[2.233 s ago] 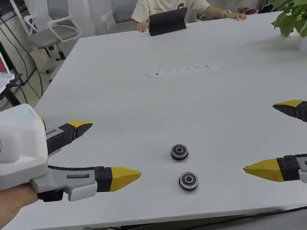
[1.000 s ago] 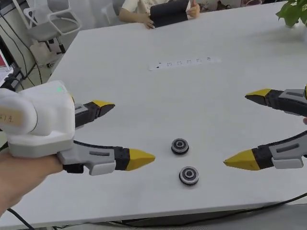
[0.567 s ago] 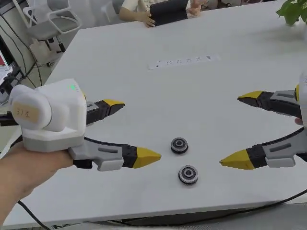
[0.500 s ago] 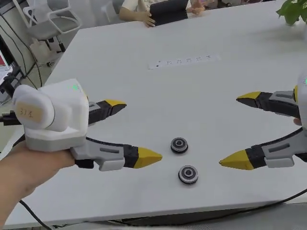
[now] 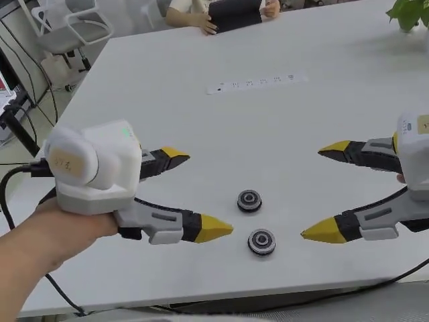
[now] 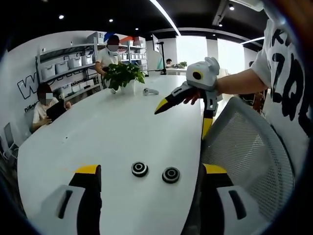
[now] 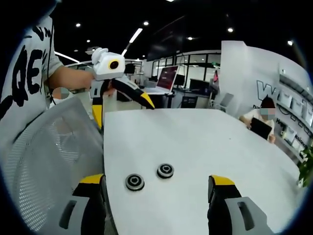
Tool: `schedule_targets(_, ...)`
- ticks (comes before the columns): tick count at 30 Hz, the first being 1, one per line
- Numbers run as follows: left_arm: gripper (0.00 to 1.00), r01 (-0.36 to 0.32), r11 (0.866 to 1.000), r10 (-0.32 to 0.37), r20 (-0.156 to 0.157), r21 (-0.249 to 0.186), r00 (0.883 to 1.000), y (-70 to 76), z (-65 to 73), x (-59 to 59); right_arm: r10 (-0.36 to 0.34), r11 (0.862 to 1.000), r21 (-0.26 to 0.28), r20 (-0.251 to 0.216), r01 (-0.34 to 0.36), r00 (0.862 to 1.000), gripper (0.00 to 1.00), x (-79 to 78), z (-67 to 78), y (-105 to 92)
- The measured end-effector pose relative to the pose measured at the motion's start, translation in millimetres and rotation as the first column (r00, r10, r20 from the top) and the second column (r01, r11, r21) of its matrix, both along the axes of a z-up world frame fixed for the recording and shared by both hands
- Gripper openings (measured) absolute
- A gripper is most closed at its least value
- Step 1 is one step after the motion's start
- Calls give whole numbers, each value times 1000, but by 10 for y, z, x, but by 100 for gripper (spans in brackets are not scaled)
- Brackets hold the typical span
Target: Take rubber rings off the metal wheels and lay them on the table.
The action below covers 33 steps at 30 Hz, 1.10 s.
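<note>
Two small metal wheels with black rubber rings lie flat on the white table: a far wheel [image 5: 249,200] and a near wheel [image 5: 261,241]. My left gripper [image 5: 204,191] hovers open to their left, yellow tips pointing right. Opposite it, my right gripper [image 5: 315,191] hangs open, tips pointing left. Both wheels lie between the two grippers, touched by neither. The left gripper view has the far wheel [image 6: 140,169] and the near wheel [image 6: 170,175] ahead of my open left gripper [image 6: 149,169]. In the right gripper view the near wheel [image 7: 134,182] and the far wheel [image 7: 165,171] sit ahead of my open right gripper [image 7: 157,179].
A white power strip [image 5: 251,83] lies mid-table. A person with a dark tablet [image 5: 234,15] sits at the far end. A green plant [image 5: 410,12] stands at the far right corner. Office chairs [image 5: 64,33] stand off the table's left side. The table's near edge [image 5: 221,295] runs just below the wheels.
Both grippers have closed in toward the wheels from either side and stayed open. The wheels have not moved. The head camera has shifted slightly.
</note>
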<state>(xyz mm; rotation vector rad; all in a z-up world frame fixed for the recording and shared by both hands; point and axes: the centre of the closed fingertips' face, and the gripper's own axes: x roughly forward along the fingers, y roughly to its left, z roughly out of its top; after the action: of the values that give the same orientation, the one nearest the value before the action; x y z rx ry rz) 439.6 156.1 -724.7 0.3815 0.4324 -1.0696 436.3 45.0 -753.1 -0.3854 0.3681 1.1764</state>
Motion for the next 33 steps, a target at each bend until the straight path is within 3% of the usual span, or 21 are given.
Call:
schedule_targets(12,76,47,998,-46,-26,34,999,-46,-178,32,79,997,-26,3,-79,997,71,-10,-136,131)
schedule_targets(25,71,67,996,-65,-54,50,996,-30,-363,65,118,992,-45,-11,-118,993,64,15,-322,171)
schedule_targets(33,69,93,993,-88,-72,68,993,-49,-486,64,146,987,-64,-44,-148,988,58,-12,-458,210)
